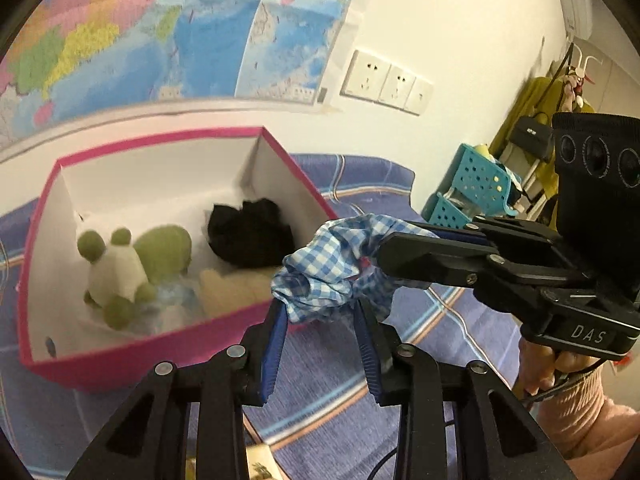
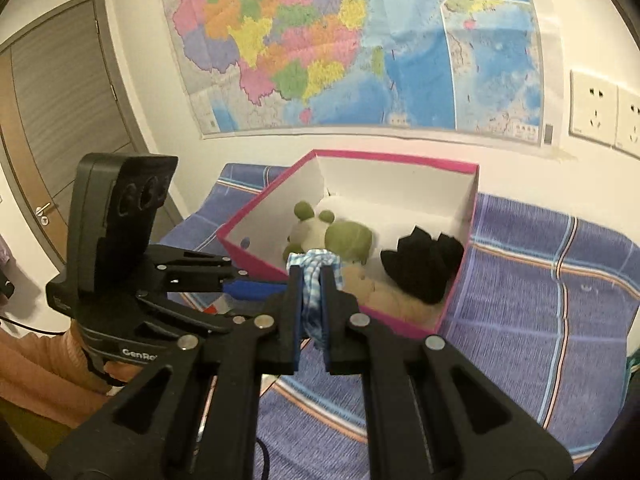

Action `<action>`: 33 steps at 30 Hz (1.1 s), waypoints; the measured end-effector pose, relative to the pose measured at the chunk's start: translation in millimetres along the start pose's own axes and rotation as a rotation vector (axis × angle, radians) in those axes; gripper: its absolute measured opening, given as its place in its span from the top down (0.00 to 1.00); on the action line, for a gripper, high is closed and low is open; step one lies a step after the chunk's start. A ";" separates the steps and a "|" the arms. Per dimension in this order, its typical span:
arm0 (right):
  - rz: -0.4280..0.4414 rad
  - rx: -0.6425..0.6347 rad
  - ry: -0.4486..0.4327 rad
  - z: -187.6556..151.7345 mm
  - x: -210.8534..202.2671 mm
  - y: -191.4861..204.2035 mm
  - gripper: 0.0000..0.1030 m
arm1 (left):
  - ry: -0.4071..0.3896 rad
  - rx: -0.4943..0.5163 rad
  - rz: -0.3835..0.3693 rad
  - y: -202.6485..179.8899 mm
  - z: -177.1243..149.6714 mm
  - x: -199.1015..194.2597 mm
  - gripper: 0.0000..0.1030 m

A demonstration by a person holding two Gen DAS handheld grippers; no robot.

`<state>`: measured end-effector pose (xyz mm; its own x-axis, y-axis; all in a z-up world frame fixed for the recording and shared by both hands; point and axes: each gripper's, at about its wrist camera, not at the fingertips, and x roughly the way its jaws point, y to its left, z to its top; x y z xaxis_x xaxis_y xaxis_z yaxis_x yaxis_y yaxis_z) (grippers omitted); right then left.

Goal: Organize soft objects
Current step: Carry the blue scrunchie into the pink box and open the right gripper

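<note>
A blue-and-white checked fabric scrunchie (image 1: 332, 268) is held in the air just above the near rim of a pink cardboard box with a white interior (image 1: 316, 200). The right gripper (image 2: 311, 300) has its fingers clenched on the scrunchie, pinching it between blue pads. The left gripper (image 1: 320, 344) sits just below the scrunchie with its fingers released and spread apart, the fabric hanging between their tips. The box rests on a bed covered in a blue striped sheet (image 2: 540, 300), close to the edge that meets the wall. Inside the box lie a white-and-green plush frog (image 1: 124, 264), a black crumpled cloth (image 1: 250, 236) and a beige plush toy (image 1: 232, 288). A colourful map (image 2: 360, 48) hangs on the wall above.
</note>
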<state>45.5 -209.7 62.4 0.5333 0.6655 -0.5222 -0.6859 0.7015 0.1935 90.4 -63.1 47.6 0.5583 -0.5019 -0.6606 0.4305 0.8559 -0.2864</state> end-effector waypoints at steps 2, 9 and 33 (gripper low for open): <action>-0.001 -0.004 -0.004 5.9 2.8 -1.3 0.91 | -0.006 0.004 0.004 0.2 3.3 0.1 0.67; -0.014 0.002 -0.011 18.6 10.9 -11.1 0.91 | -0.005 0.001 0.029 3.2 10.6 8.2 0.67; -0.167 0.106 0.096 41.7 80.4 -70.7 0.63 | 0.054 -0.040 0.169 41.2 30.6 55.5 0.57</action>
<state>157.5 -195.2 41.3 0.5823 0.5142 -0.6297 -0.5337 0.8261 0.1811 160.8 -59.4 20.4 0.5812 -0.3440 -0.7375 0.3046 0.9323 -0.1949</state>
